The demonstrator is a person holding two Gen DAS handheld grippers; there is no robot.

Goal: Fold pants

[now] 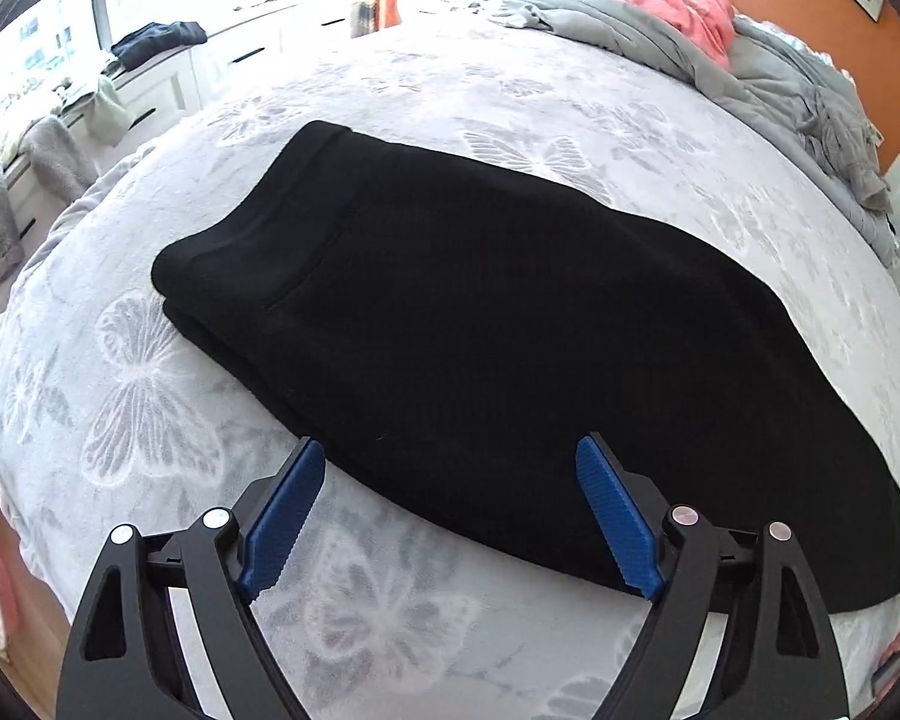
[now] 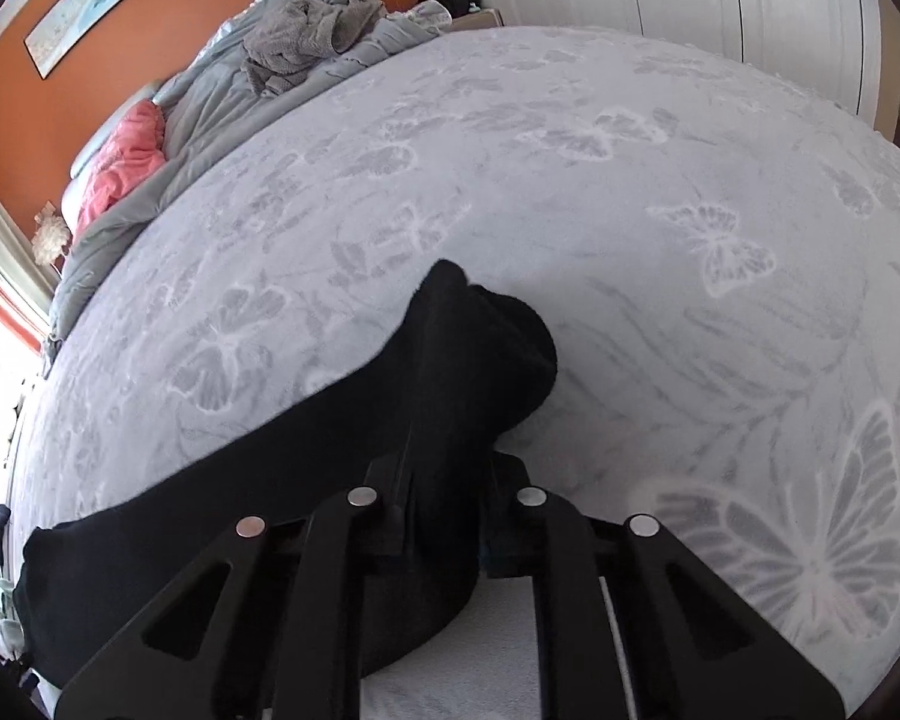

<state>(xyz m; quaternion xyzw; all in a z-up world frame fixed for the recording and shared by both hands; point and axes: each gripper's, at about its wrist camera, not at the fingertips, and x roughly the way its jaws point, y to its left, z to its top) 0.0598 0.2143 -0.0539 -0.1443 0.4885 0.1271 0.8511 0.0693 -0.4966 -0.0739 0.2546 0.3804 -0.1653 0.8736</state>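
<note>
Right claw [image 2: 444, 468]: pressed together, pinching the cuff end of the black pants [image 1: 462, 312]. Left claw [image 1: 444, 510]: spread, empty, hovering at the near long edge of the pants. Pants: flat on the bed [image 1: 390, 90], legs stacked, long axis running from the pinched cuffs to the waistband [image 1: 240, 222] at far left; the right claw likely carries the cuffs toward it. Containers: none seen. Far: rumpled grey bedding [image 1: 660, 30].
</note>
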